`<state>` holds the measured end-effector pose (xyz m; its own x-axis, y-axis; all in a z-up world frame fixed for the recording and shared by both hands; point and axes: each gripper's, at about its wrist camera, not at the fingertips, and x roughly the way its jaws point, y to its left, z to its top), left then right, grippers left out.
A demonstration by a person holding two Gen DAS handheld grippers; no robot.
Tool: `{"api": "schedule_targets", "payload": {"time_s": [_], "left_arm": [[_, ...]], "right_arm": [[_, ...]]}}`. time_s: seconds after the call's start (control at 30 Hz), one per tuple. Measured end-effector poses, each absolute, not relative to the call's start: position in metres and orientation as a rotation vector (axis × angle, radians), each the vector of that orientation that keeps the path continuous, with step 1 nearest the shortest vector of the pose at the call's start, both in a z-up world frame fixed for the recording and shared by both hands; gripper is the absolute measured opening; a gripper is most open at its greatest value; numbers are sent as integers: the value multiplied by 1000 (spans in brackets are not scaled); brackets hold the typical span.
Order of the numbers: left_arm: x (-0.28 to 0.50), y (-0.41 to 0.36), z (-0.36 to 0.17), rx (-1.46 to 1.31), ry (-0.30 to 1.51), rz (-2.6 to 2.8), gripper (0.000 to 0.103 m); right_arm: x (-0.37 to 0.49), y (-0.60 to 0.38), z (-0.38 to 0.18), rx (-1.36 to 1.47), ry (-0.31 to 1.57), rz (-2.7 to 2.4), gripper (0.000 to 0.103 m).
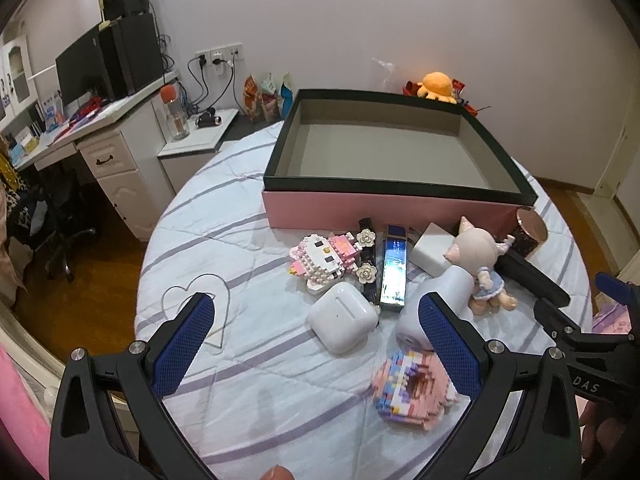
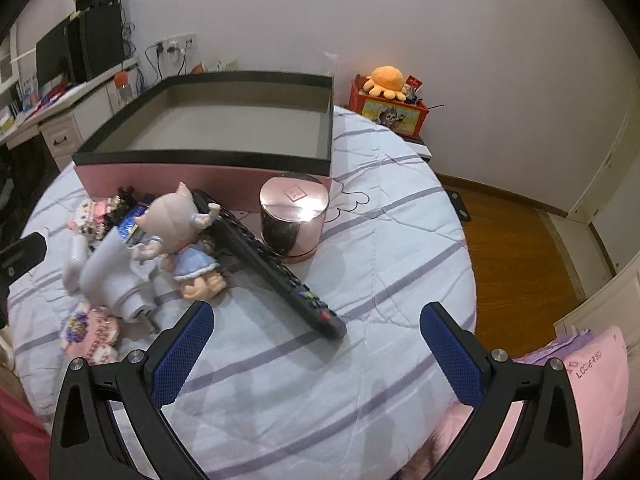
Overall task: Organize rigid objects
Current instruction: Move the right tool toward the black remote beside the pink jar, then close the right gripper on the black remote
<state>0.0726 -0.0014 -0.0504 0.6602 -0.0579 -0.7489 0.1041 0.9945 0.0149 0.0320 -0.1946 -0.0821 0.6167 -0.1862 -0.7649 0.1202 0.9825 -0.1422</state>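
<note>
An empty pink box with a black rim [image 1: 384, 184] [image 2: 200, 156] stands at the back of the round bed. In front of it lie a white earbud case [image 1: 342, 322], a pink-white brick figure [image 1: 324, 258], a blue shiny bar [image 1: 394, 270], a pig doll [image 1: 480, 264] [image 2: 180, 236], a black remote [image 2: 272, 260], a pink round tin [image 2: 294, 216] and a pastel brick model [image 1: 412, 392]. My left gripper [image 1: 316, 344] hovers open just before the earbud case. My right gripper [image 2: 316, 352] is open above bare sheet, near the remote's tip.
A white device [image 2: 116, 280] lies by the doll. A desk with monitors [image 1: 100, 92] stands left, a toy crate with an orange plush [image 2: 390, 100] behind the bed, a pink pillow [image 2: 592, 392] at right. Wooden floor surrounds the bed.
</note>
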Motion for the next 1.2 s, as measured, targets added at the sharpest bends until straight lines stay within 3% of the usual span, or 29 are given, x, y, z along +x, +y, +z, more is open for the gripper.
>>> {"api": "schedule_targets", "payload": {"time_s": [0.43,0.57,0.7,0.87,1.03,1.2], "left_arm": [[105,-20,-74,57,893,-82,103],[114,-25,-76,64,912,-77,103],[118,-25,-75,68,921,-73,103],[118,-23,-72,66,930,-77,103],[116,-23,-72,71,938,-83,103],[114,-20,-71,61,940,-85,103]], "right_arm": [[72,-203,-106,-102,977,-127,102],[83,-207,-112,-70,1015,-99,91],[88,-202,-117,-51,1036,-71,73],[91,-201,-116,-54,1042,-70,69],[94,-195,-114,-66,1046,-36,47],[92,-192,-114,-72,1046,-31,42]]}}
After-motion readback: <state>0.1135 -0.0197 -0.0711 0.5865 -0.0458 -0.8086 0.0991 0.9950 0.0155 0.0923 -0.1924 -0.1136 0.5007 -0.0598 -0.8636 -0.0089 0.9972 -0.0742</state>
